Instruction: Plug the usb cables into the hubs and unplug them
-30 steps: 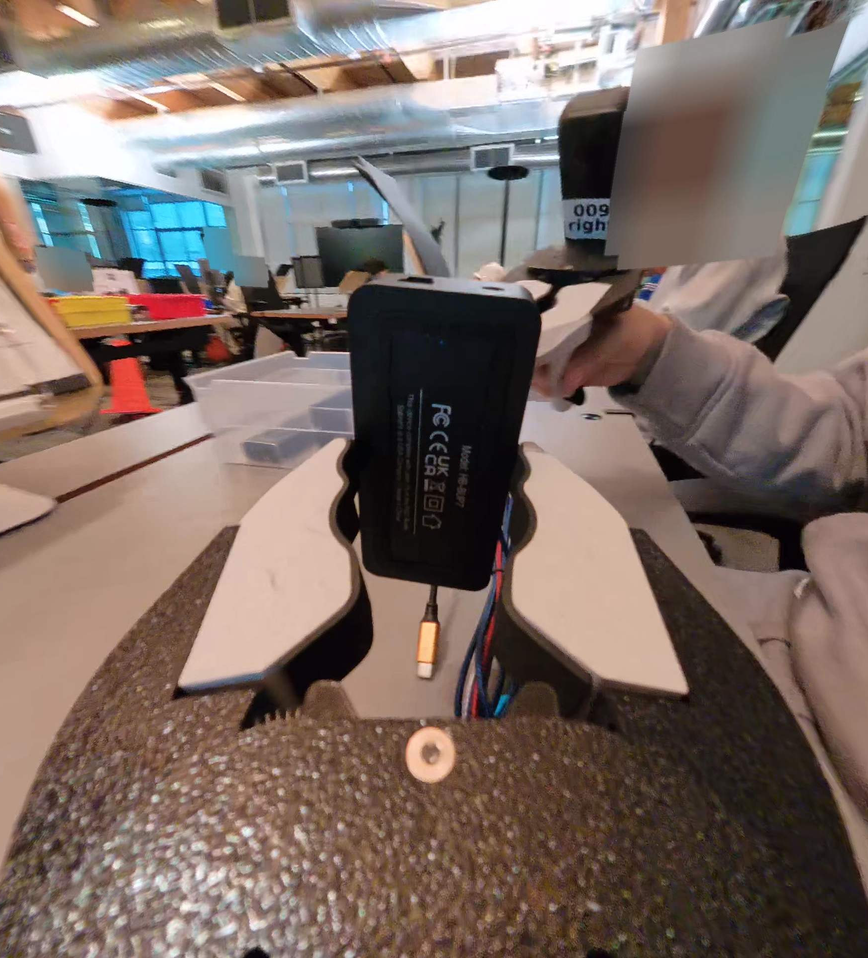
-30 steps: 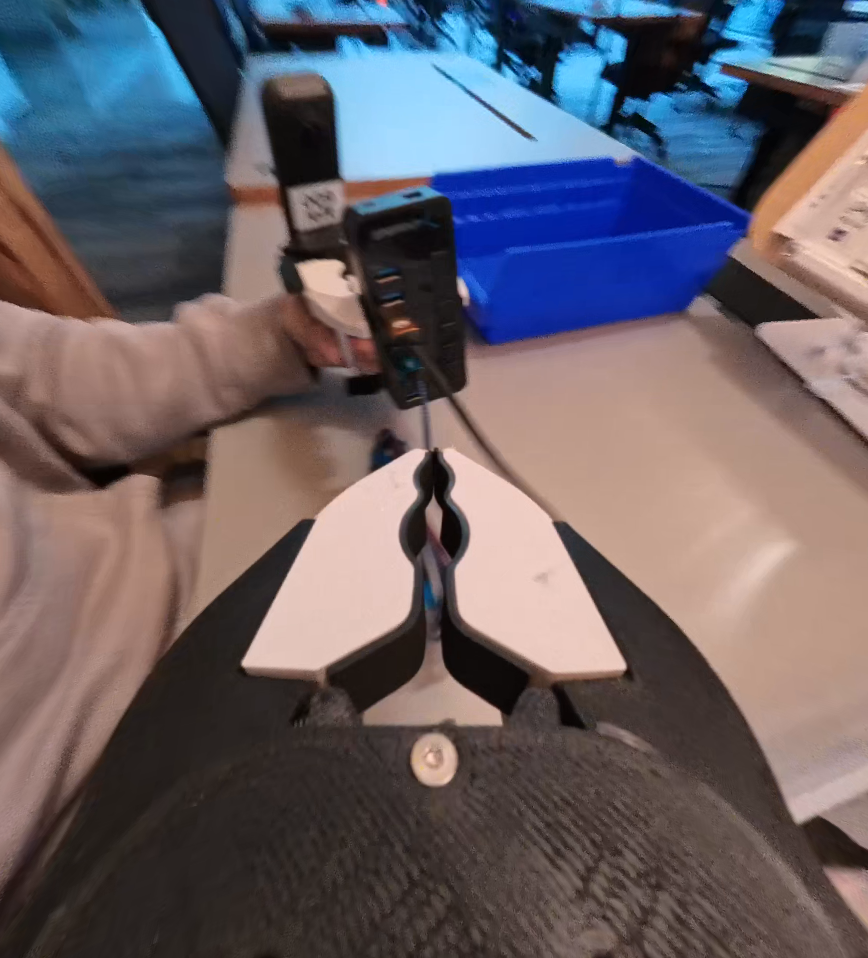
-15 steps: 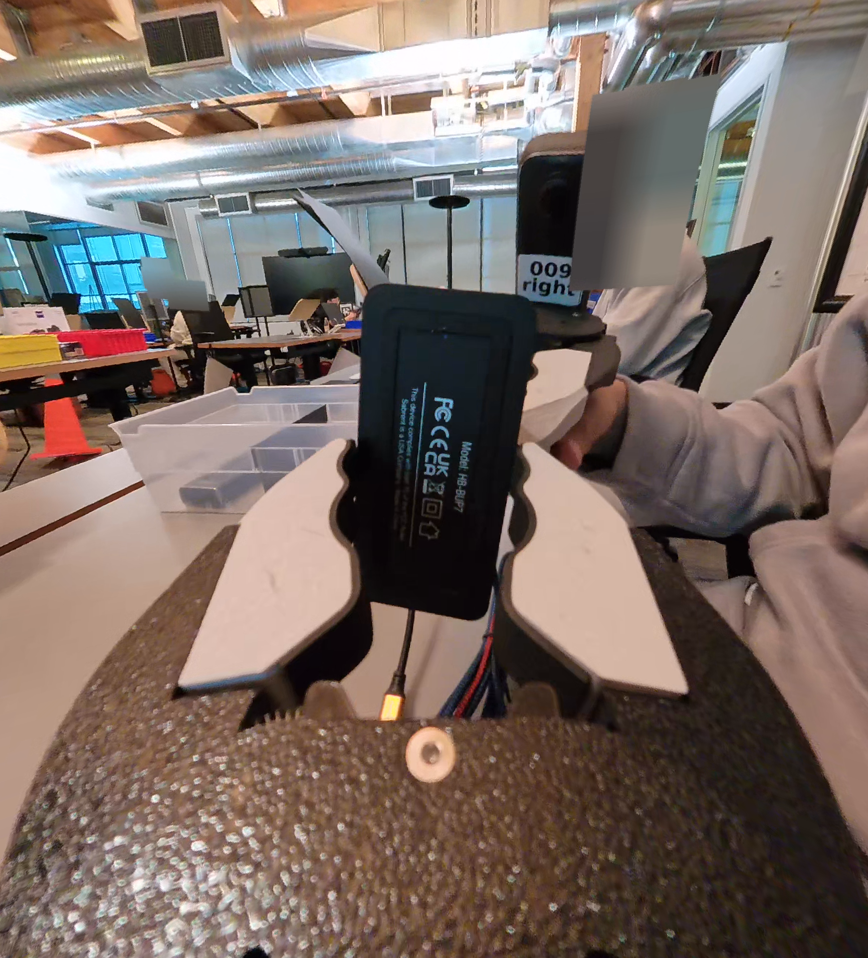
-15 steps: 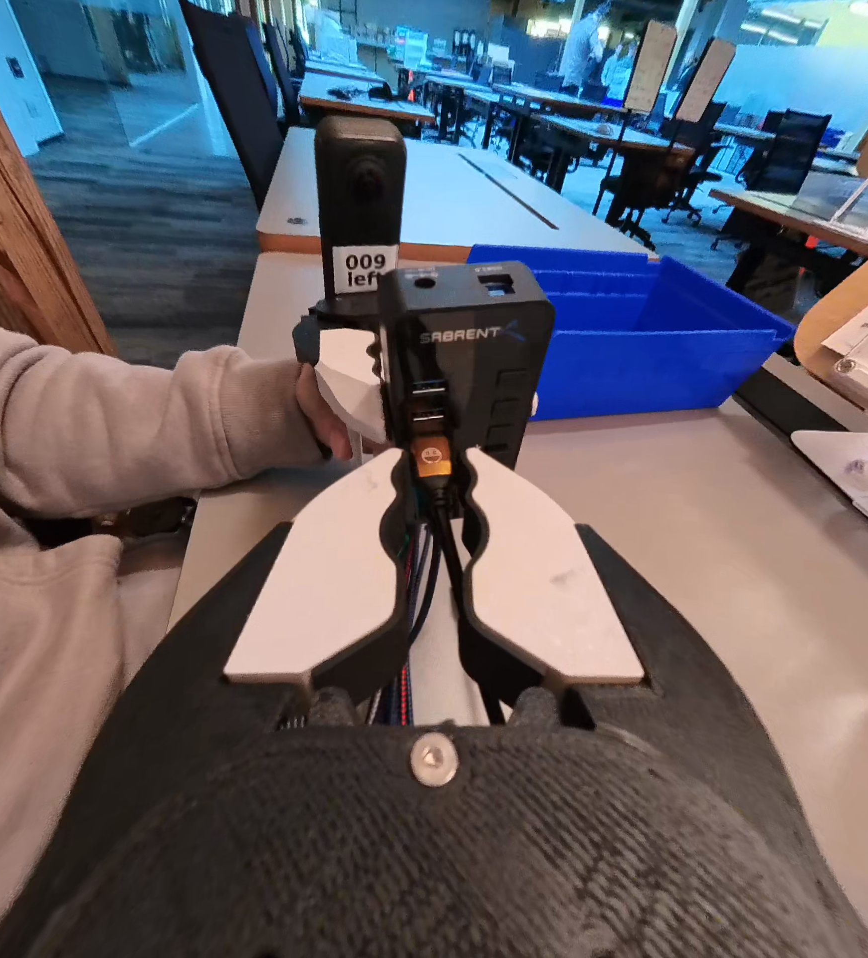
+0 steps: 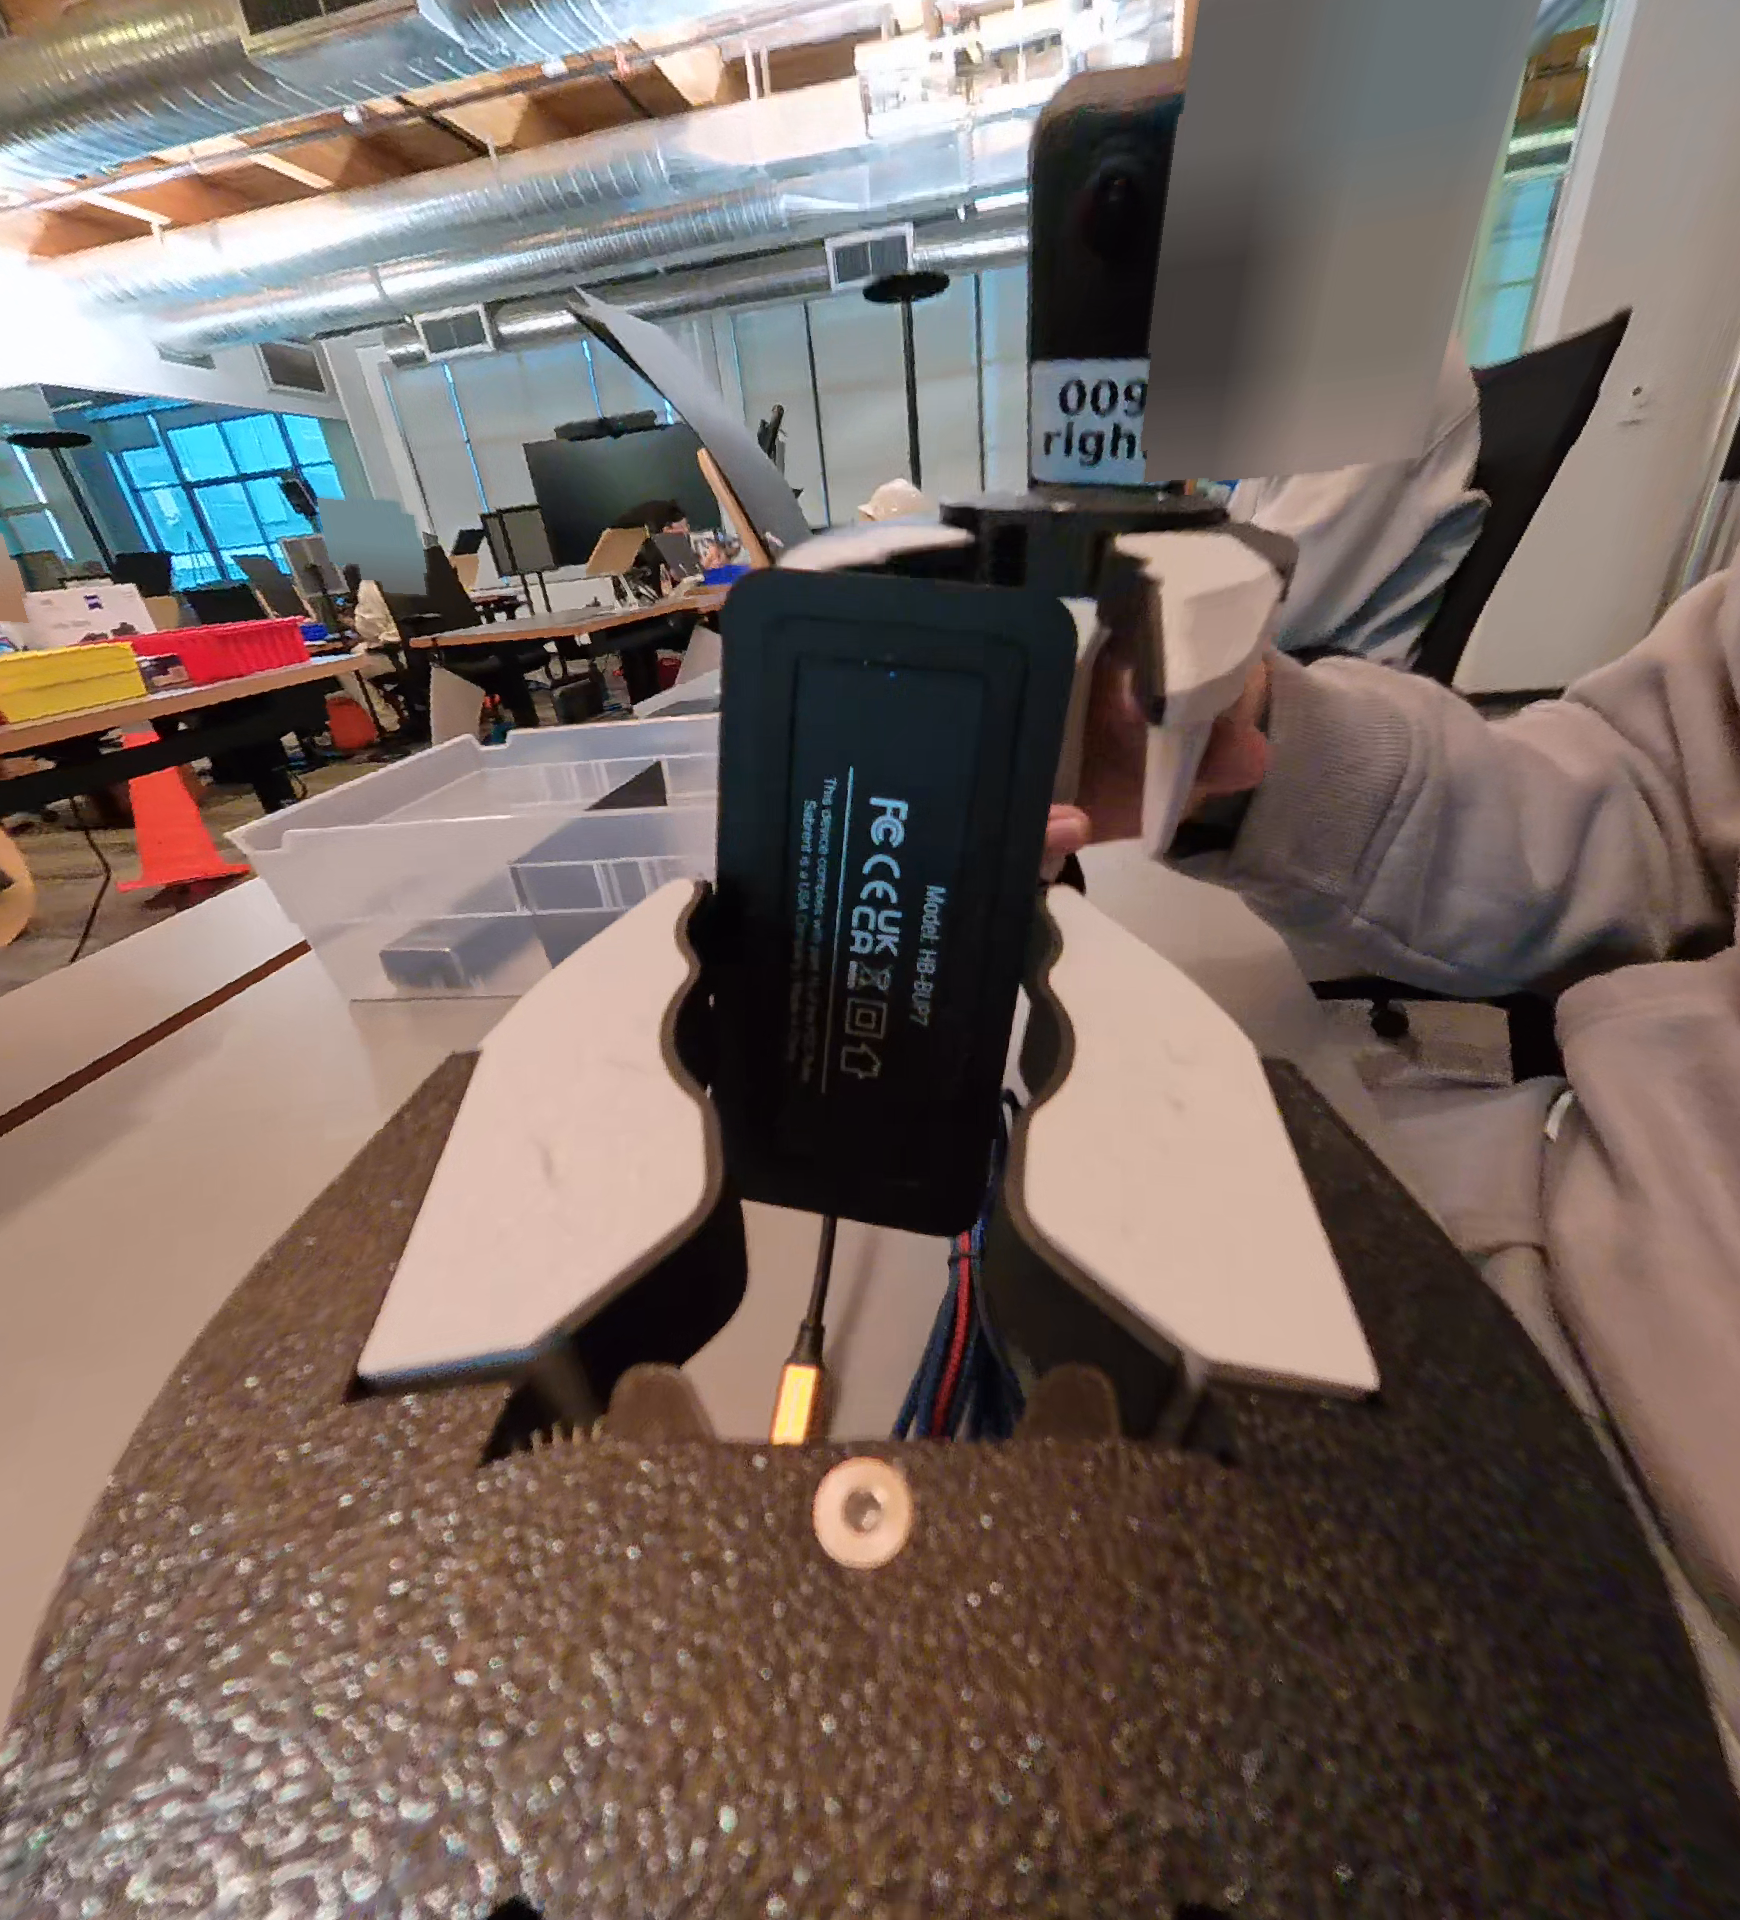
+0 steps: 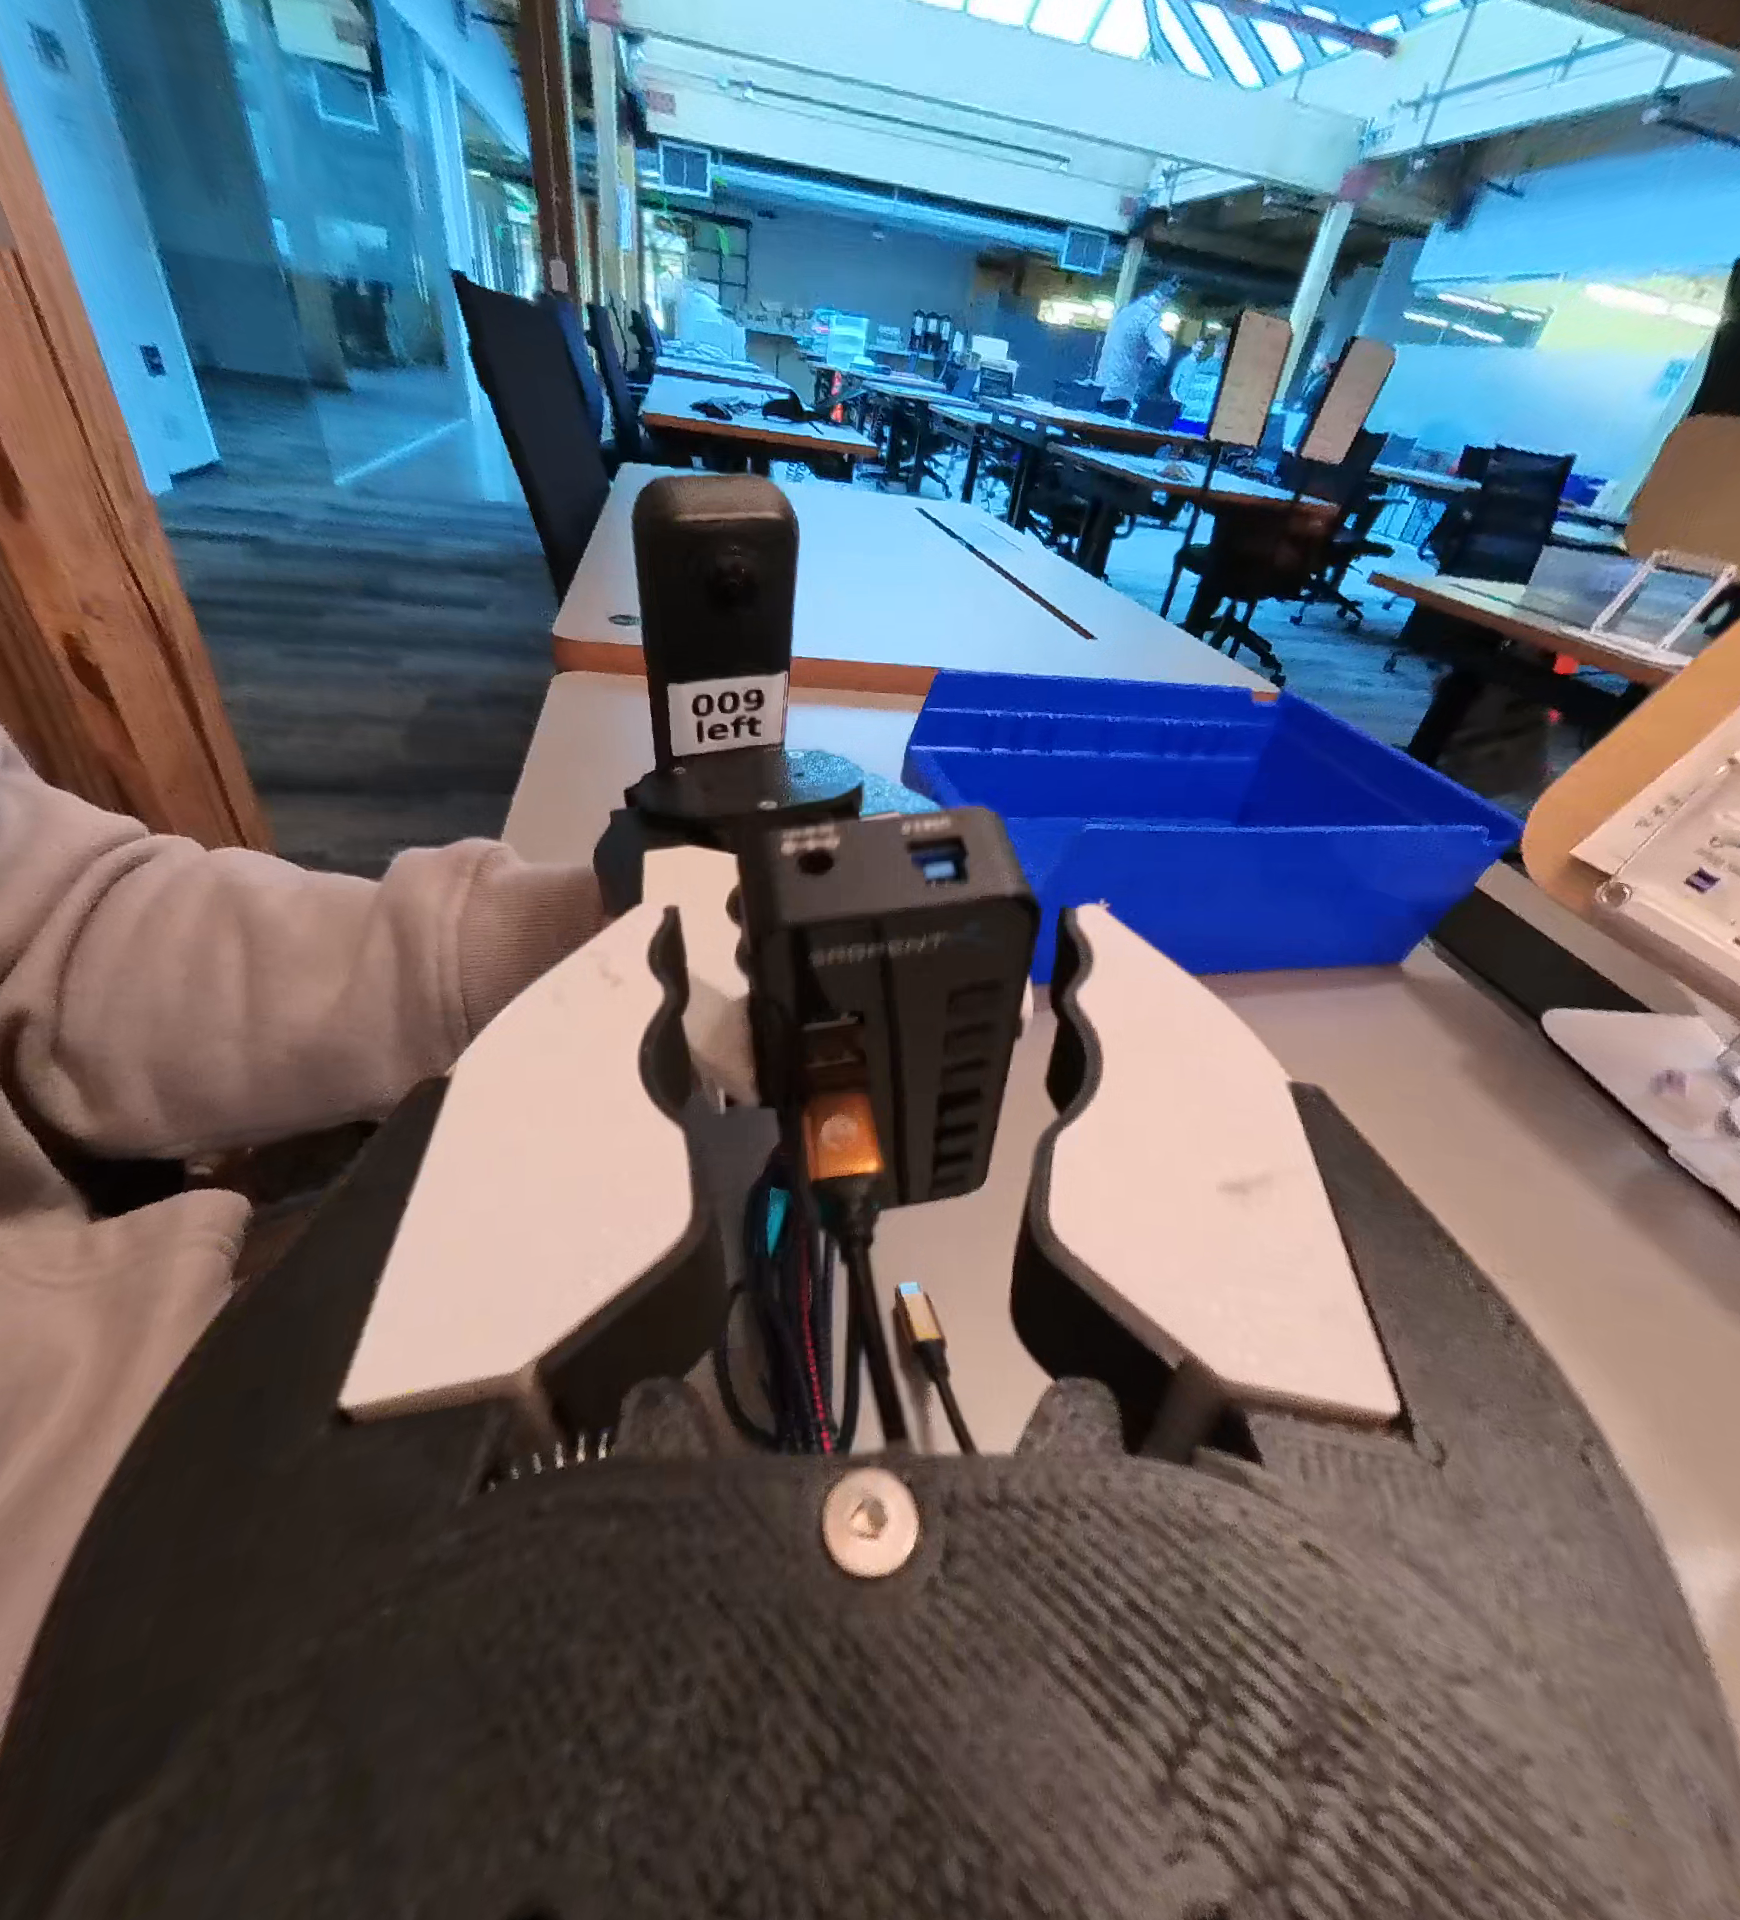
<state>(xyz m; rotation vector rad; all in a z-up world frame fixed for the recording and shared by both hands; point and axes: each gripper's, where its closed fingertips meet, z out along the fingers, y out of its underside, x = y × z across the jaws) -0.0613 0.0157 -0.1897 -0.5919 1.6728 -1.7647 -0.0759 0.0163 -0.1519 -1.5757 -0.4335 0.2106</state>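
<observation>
My left gripper [image 5: 871,914] is shut on a black USB hub [image 5: 892,904] and holds it upright above the table, its back side towards the camera. In the right wrist view the hub [image 6: 897,997] shows its port side, with an orange USB plug [image 6: 840,1138] seated in a lower port. My right gripper [image 6: 871,925] is open, its fingers [image 6: 554,1122] spread on either side of the hub. Several cables [image 6: 804,1340] hang below the hub. A loose gold connector [image 6: 916,1314] dangles beside them and also shows in the left wrist view [image 5: 798,1403].
A blue bin [image 6: 1209,831] stands on the grey table [image 6: 1365,1195] behind the hub. A clear plastic bin [image 5: 492,852] stands at the other side. A white pad [image 6: 1676,1091] and a board with papers [image 6: 1728,831] lie at the right. A person's grey sleeve [image 5: 1468,810] is close.
My right gripper, shut on the orange plug's cable, moved in to the hub, put the plug in a port, then opened wide. My left gripper kept hold of the hub.
</observation>
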